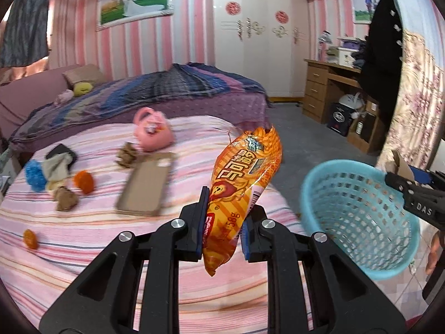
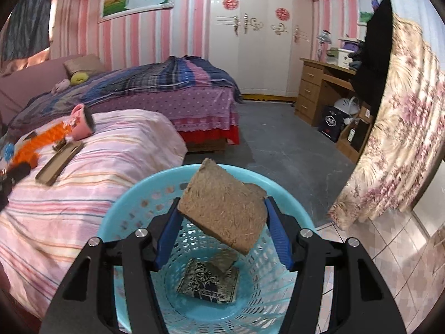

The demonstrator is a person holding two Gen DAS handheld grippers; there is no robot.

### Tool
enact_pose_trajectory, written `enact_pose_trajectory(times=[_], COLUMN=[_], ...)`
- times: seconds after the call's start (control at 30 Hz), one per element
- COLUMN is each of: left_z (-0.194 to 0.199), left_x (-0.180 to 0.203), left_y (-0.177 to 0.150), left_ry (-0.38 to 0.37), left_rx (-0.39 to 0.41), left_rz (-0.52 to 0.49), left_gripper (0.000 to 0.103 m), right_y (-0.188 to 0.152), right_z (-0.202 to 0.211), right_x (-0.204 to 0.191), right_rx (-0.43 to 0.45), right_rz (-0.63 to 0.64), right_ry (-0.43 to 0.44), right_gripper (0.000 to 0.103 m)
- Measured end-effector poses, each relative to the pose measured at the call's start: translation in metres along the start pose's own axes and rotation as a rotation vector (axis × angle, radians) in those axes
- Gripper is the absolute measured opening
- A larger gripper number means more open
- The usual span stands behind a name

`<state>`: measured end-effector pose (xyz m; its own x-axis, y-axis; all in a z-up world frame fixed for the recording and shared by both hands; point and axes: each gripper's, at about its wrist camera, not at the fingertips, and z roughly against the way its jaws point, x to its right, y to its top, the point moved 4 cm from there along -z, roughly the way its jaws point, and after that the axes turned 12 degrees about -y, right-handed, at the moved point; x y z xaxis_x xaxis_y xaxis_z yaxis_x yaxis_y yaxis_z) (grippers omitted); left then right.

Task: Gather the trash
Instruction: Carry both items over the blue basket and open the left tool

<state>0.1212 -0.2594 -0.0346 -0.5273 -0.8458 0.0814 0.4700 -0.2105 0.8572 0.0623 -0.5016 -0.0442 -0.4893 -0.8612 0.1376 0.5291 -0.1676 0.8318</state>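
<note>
An orange snack packet (image 1: 244, 189) is clamped upright in the left gripper (image 1: 222, 222); brown cardboard (image 2: 222, 208) is gripped by the right gripper (image 2: 222, 231), poised above the blue wastebasket (image 2: 125, 217) for dropping.

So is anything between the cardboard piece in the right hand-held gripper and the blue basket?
Nothing visible. The cardboard piece, held in the right hand-held gripper, hangs over the blue basket's open mouth; only a dark printed packet lies at the bottom.
</note>
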Motion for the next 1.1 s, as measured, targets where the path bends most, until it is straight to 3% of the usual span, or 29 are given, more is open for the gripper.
enact_pose_trajectory(times=[0.47,0.67,0.7,0.77,0.87,0.97,1.1], left_z=[-0.047,-0.056,-0.058,-0.057,-0.055,-0.049,-0.037], left_x=[0.097,0.118,0.12,0.12,0.114,0.103,0.08], left_y=[-0.005,-0.003,-0.004,-0.006,-0.008,-0.005,0.002], left_ry=[-0.099,-0.138,-0.147,-0.146,-0.127,-0.113,-0.064], left_rx=[-0.062,-0.075,-0.083,-0.089,-0.081,-0.065,-0.023], left_rz=[-0.112,-0.123,-0.123,-0.127,-0.128,-0.105,-0.076], left_gripper=[0.018,0.02,0.023,0.042,0.063,0.078,0.091], right_y=[-0.003,-0.007,-0.007,-0.007,-0.008,-0.009,-0.008], right_z=[-0.016,-0.018,-0.019,-0.02,-0.02,-0.02,-0.019], right_x=[0.051,0.064,0.065,0.066,0.066,0.063,0.058], right_rx=[-0.015,-0.029,-0.03,-0.03,-0.031,-0.032,-0.031], right_rz=[-0.068,-0.096,-0.096,-0.096,-0.095,-0.085,-0.07], right_ry=[-0.077,-0.086,-0.087,-0.088,-0.088,-0.085,-0.081], right_gripper=[0.059,0.059,0.059,0.059,0.059,0.059,0.059])
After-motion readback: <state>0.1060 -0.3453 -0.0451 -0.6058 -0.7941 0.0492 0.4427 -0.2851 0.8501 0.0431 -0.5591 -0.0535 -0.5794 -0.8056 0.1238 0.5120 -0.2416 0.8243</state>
